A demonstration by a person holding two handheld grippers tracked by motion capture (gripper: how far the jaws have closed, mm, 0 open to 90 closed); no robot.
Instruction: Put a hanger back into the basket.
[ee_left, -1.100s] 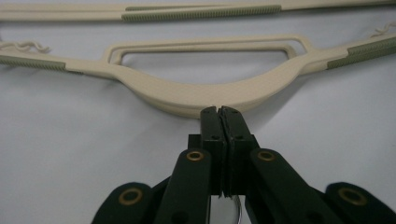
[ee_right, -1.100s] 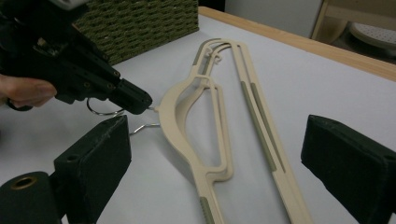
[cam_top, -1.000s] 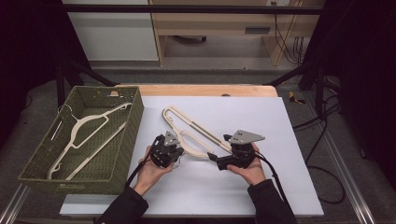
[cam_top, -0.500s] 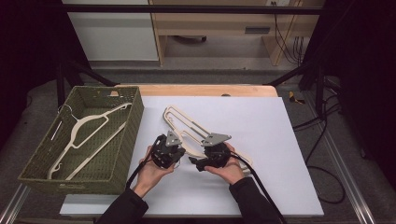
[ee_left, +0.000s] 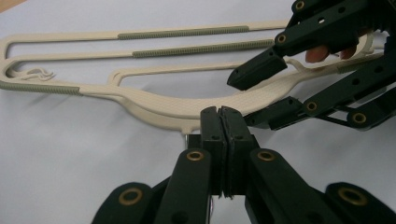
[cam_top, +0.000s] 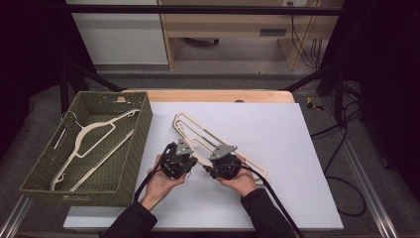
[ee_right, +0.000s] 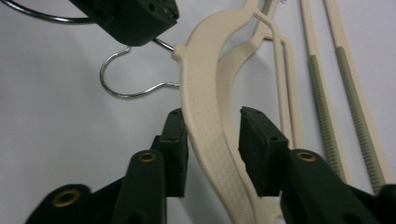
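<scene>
The cream hanger (cam_top: 218, 144) is found flat on the white counter (cam_top: 297, 148), directly ahead of both hand-held grippers, its long barred arm running away from them toward the far left. In the left gripper view the left hand-held gripper (ee_left: 222, 122) is seen with its jaws pressed together at the neck of the hanger (ee_left: 187, 109), where the wire hook (ee_right: 135, 74) leaves the plastic; the wire itself is hidden between the pads there, so the grip on it is inferred from the right gripper view, where a black jaw sits over the hook's stem. The right hand-held gripper (ee_right: 212, 140) is placed astride the textured shoulder of the hanger (ee_right: 210, 121), just beside the left one. Its jaws have just been closing, with the shoulder between them. The left pad is seen against the plastic edge; a narrow gap remains at the right pad, so a full clamp is not confirmed.

In the high view both hands are held close together at the near end of the hanger. A green woven basket (cam_top: 138, 129) is noted well to the left of the left hand-held gripper (cam_top: 177, 158), with a second cream hanger (cam_top: 94, 144) lying inside it.
</scene>
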